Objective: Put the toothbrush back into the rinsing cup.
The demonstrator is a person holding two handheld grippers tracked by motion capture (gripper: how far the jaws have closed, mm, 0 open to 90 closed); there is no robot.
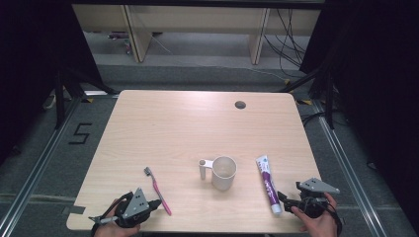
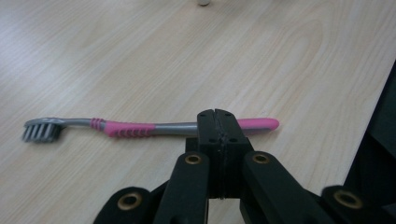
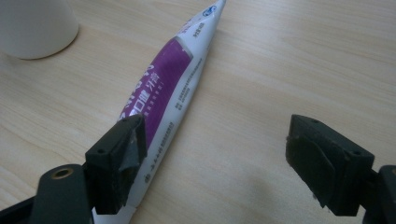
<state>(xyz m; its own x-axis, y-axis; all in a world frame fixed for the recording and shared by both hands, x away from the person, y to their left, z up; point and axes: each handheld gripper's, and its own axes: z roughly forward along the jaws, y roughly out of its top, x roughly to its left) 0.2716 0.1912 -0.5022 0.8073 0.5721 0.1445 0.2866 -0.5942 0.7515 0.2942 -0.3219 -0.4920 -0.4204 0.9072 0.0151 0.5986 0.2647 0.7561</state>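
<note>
**Toothbrush and toothpaste both sat close to the near edge**

Your left gripper had its jaws pressed together with nothing between them; the pink toothbrush lay flat on the table just beyond the tips, crossing them sideways, bristles to the view's left. Your right gripper was spread wide, one jaw resting against the capped end of the purple toothpaste tube, the other well off to the side over bare wood.

The risk, as I judged it: shut jaws pushed forward would only have shoved the brush along the smooth top, and the right tongs, off-centre as they were, could have nudged the tube or pinched its edge so it slipped out.

Seen from above, both grippers hovered at the near table edge, so a backward drag could have tipped either item off. The white cup stood between them, near the tube; the far half of the table lay open.
</note>
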